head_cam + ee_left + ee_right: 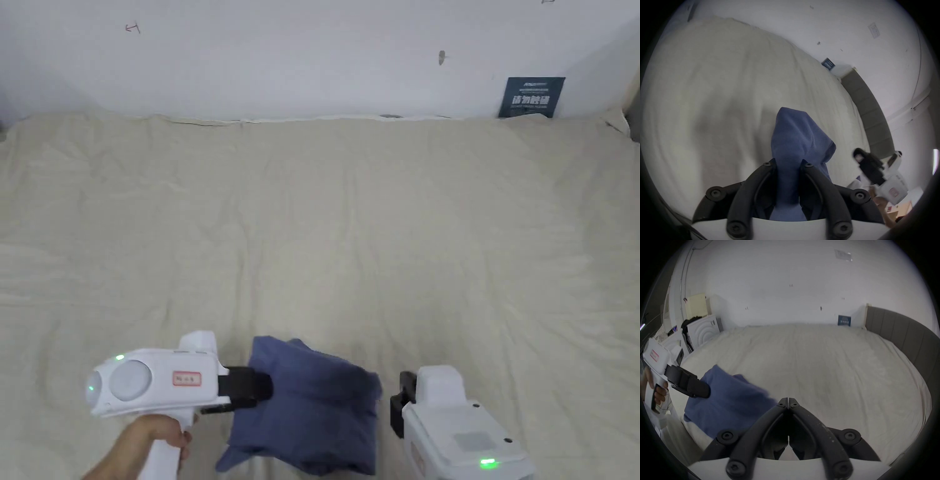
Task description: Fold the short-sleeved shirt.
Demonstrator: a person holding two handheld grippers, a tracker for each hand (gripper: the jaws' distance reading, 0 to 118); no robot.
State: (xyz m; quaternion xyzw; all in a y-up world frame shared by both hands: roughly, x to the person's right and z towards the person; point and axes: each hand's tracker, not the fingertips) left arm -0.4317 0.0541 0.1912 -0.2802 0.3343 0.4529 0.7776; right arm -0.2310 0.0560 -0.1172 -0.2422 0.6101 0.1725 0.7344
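A blue short-sleeved shirt (315, 406) lies bunched into a small bundle near the front edge of the bed. My left gripper (265, 387) comes in from the left and is shut on the shirt's left edge. In the left gripper view the blue cloth (794, 138) runs between the two jaws of the left gripper (788, 162) and rises in a peak beyond them. My right gripper (400, 400) sits just right of the bundle, apart from it. The right gripper (788, 400) has its jaws pressed together with nothing between them, and the shirt (730, 399) lies to their left.
The bed (375, 237) has a wrinkled cream sheet stretching to the white wall. A dark blue sign (531, 97) leans on the wall at the back right. A grey padded headboard (899, 334) bounds the right side. White appliances (703, 332) stand off the left.
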